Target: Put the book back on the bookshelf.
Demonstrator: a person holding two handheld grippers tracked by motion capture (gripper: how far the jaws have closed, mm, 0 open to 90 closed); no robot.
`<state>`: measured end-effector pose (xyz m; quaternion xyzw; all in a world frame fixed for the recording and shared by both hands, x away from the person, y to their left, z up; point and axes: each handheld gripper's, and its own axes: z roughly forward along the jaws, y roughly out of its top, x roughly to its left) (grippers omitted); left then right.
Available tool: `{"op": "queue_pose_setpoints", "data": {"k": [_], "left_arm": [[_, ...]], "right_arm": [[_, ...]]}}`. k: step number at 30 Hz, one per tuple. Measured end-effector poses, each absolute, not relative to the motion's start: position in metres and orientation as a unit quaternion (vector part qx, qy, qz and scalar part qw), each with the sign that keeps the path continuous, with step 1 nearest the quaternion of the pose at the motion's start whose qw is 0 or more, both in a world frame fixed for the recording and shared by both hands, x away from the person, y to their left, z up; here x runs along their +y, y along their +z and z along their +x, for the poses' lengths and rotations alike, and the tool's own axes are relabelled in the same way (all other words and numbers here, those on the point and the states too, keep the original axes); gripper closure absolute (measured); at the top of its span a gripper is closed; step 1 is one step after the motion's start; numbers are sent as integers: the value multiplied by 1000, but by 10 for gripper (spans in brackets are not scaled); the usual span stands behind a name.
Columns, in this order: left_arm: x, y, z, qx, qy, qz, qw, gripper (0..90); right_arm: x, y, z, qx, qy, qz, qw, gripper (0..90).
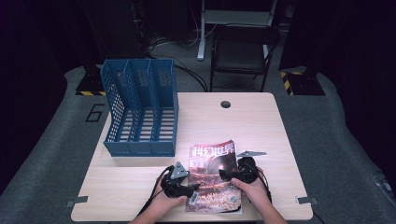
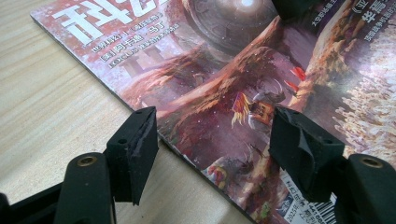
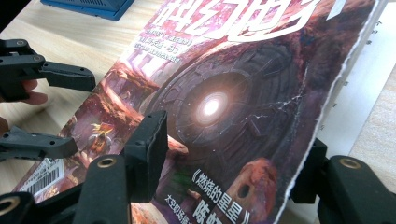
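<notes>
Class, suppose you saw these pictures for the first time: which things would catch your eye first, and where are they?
A red magazine with a glowing disc on its cover lies at the table's near edge. The left gripper and right gripper are both at it, the right one's jaws straddling the lifted cover. A blue file rack stands at the far left.

Dark room, grey floor [image 1: 56, 140], black chair [image 1: 243, 51], seemingly desk legs [image 1: 201, 32]
</notes>
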<state>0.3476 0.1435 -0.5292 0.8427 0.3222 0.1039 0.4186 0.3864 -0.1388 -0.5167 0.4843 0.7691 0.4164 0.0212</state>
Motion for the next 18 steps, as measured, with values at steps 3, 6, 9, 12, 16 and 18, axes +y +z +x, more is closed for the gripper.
{"op": "queue_pose_setpoints", "data": {"k": [3, 6, 9, 12, 16, 18], "left_arm": [[144, -529, 348, 321, 102, 844, 417, 325], [144, -529, 348, 321, 102, 844, 417, 325], [144, -529, 348, 321, 102, 844, 417, 325], [144, -529, 348, 321, 102, 844, 417, 325], [144, -529, 348, 320, 100, 845, 417, 325], [144, -529, 348, 320, 100, 845, 417, 325]], "right_arm": [[-139, -517, 386, 769, 418, 483, 19, 417], [-141, -517, 387, 769, 418, 483, 21, 443], [-141, -518, 386, 767, 417, 488, 23, 470], [-138, -517, 384, 782, 407, 470, 48, 491], [-137, -517, 384, 787, 401, 465, 58, 538], [-141, -518, 385, 782, 408, 468, 50, 563]]}}
